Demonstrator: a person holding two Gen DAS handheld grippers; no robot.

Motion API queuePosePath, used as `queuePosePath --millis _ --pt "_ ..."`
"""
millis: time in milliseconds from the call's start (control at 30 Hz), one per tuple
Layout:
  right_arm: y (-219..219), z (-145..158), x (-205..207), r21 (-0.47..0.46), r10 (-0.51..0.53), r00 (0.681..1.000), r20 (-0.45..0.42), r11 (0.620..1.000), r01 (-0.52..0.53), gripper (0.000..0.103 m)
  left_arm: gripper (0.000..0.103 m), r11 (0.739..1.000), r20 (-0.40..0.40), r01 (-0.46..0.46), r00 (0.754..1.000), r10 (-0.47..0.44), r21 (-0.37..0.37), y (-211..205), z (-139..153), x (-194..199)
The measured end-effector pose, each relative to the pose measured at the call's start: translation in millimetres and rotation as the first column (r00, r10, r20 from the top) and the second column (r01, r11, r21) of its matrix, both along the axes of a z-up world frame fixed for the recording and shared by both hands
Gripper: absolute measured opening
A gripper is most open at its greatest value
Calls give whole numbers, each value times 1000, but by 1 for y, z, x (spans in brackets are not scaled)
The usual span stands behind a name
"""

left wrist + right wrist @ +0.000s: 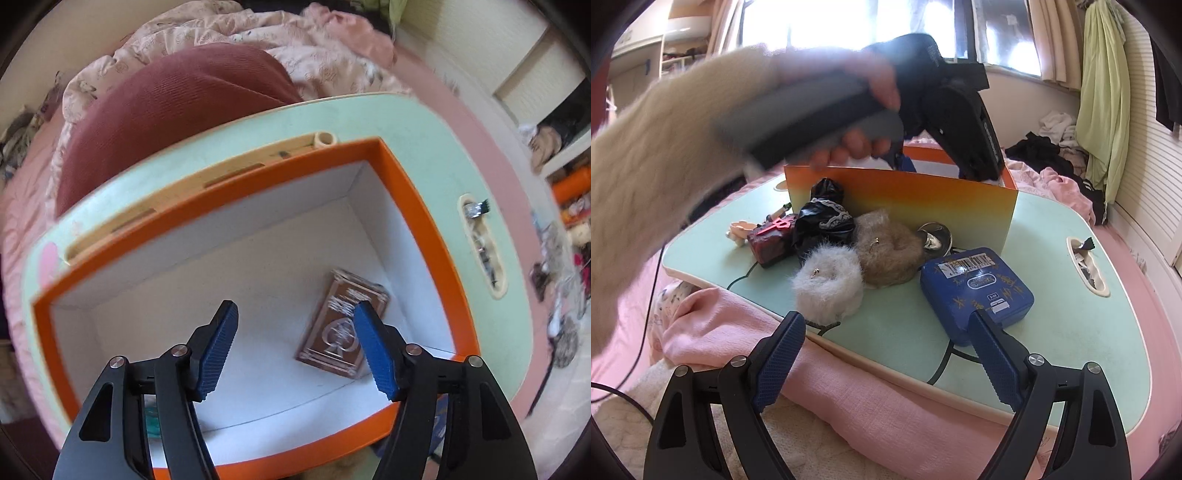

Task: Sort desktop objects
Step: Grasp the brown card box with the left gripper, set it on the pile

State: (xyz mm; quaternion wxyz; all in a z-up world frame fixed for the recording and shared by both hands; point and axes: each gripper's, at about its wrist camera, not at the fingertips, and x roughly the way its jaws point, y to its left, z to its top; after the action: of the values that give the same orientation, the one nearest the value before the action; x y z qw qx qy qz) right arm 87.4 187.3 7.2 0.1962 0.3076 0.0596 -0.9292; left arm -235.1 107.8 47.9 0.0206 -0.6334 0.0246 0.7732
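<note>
Orange box (413, 192) holds card deck (341, 325) | both grippers' fingers wide, empty.

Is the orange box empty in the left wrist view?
No, a brown card deck lies on the white floor of the orange box.

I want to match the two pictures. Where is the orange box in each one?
Left wrist: the orange box fills the middle, seen from above, with a card pack inside.
Right wrist: the box stands at the centre, seen from the side, behind the fluffy things.
Shared landmark: the green table under the box, with its slot.
</note>
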Motion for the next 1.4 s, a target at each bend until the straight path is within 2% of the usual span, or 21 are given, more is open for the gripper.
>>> queuePosePath --millis 100,300,400,533,567,633,700,733,867,933,1033,1100,1200,1300,1400 --pt "0 0 0 0 1 1000 0 1000 -1 90 59 998 27 21 999 -19 -64 5 -1 -10" --pt "0 1 -1 1 -3 1000 0 1000 3 90 59 991 38 126 991 -127 38 35 -15 3" --pt "0 0 -2 2 -3 1000 0 1000 3 90 58 992 51 121 991 -123 25 38 -18 2" --pt "0 0 -2 0 -2 1000 0 1000 2 90 58 994 26 98 995 -97 -54 30 -12 4" --pt "0 1 -2 0 -2 1000 1 1000 2 90 58 994 27 99 995 -98 -52 29 -13 5" --pt "0 1 -2 2 -3 1000 1 1000 3 90 52 993 21 114 993 -114 -24 29 -13 6" --pt "0 1 -2 4 -2 1000 0 1000 2 90 19 989 16 137 990 -138 63 34 -15 9" --pt "0 1 -2 4 -1 1000 0 1000 1 90 19 985 1 143 990 -143 93 39 -17 9" --pt "1 0 -2 3 -2 1000 0 1000 2 90 19 985 -29 152 988 -150 82 42 -13 8" --pt "1 0 -1 5 -2 1000 -1 1000 2 90 19 989 -63 133 990 -129 66 31 -9 18" --pt "1 0 -2 7 -1 1000 -1 1000 1 90 19 980 -161 125 982 -101 152 3 20 36" --pt "1 0 -2 6 -2 1000 0 1000 2 90 19 969 -237 147 967 -98 199 -14 43 57" --pt "1 -1 -2 4 -2 1000 -2 1000 2 90 19 931 -347 214 932 -104 296 -33 69 106" --pt "1 -1 -1 6 -2 1000 -3 1000 2 90 19 913 -416 260 902 -113 314 -41 69 152" --pt "1 -1 -2 7 -1 1000 1 1000 1 90 19 918 -435 266 893 -119 294 -44 48 177"
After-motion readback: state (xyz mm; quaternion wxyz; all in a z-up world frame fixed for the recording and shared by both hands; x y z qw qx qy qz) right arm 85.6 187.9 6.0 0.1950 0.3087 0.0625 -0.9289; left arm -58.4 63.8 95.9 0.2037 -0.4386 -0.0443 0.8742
